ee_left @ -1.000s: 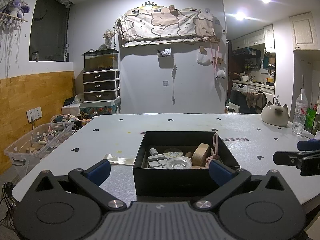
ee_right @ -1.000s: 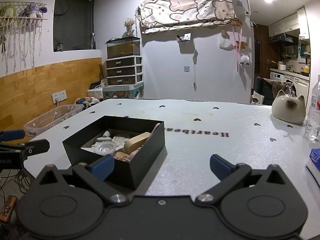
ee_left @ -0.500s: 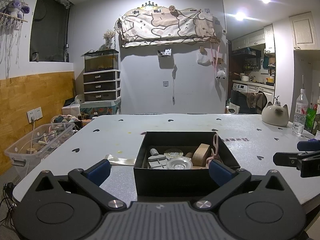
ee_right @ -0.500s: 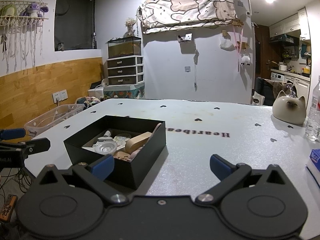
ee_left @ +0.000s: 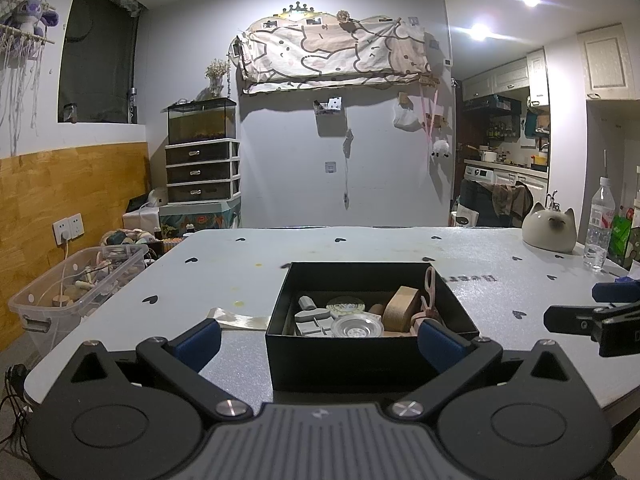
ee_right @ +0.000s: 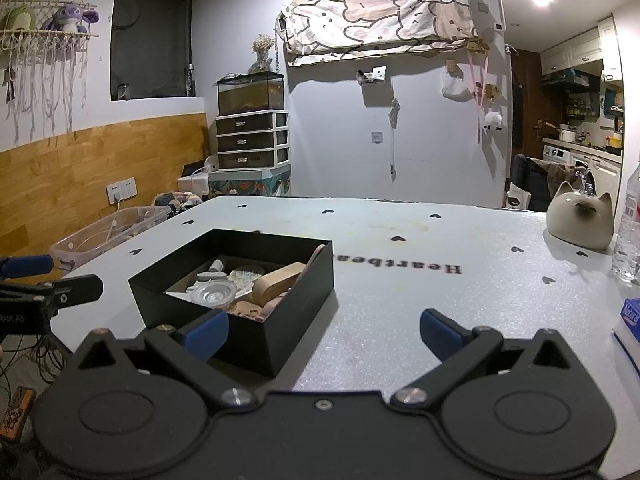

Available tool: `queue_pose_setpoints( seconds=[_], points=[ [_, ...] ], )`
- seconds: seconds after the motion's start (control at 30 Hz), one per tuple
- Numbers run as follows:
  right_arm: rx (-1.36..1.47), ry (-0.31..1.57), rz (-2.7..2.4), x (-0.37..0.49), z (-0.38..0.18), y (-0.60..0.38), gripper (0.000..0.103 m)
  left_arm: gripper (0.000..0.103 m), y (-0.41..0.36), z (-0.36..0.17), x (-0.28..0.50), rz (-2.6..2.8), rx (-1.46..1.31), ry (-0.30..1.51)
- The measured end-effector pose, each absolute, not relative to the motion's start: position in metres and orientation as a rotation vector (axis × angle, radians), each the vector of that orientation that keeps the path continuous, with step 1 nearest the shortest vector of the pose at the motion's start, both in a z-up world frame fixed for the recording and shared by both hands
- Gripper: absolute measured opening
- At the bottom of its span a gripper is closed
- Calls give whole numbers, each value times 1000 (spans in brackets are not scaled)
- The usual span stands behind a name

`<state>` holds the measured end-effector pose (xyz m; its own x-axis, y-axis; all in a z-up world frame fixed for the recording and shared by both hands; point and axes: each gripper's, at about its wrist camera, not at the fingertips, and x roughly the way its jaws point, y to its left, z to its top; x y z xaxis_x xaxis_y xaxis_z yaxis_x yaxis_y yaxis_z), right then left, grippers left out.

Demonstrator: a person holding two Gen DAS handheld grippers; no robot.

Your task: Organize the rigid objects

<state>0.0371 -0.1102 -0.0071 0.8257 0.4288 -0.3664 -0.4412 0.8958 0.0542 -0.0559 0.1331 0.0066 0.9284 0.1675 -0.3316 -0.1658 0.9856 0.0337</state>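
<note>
A black open box [ee_left: 372,354] stands near the table's front edge and holds several small things: a clear round lid [ee_left: 357,326], a wooden block [ee_left: 403,307], pink scissors [ee_left: 430,286] leaning on its right wall, and grey plastic parts [ee_left: 312,317]. My left gripper [ee_left: 318,343] is open, its blue-tipped fingers straddling the box's near wall with nothing between them. In the right wrist view the same box [ee_right: 240,300] sits front left. My right gripper [ee_right: 324,330] is open and empty above bare table to the right of the box.
A cat-shaped ceramic jar [ee_left: 550,230] and a water bottle [ee_left: 599,224] stand at the table's right side. A blue-and-white pack [ee_right: 632,322] lies at the right edge. A strip of clear film [ee_left: 236,318] lies left of the box. On the floor to the left sits a clear plastic bin [ee_left: 76,284].
</note>
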Motion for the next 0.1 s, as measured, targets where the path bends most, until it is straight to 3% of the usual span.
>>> queue_pose_setpoints(
  seconds=[0.1],
  points=[
    [-34, 381, 464, 37, -7, -110, 103, 103, 133, 7, -56, 170, 5, 340]
  ],
)
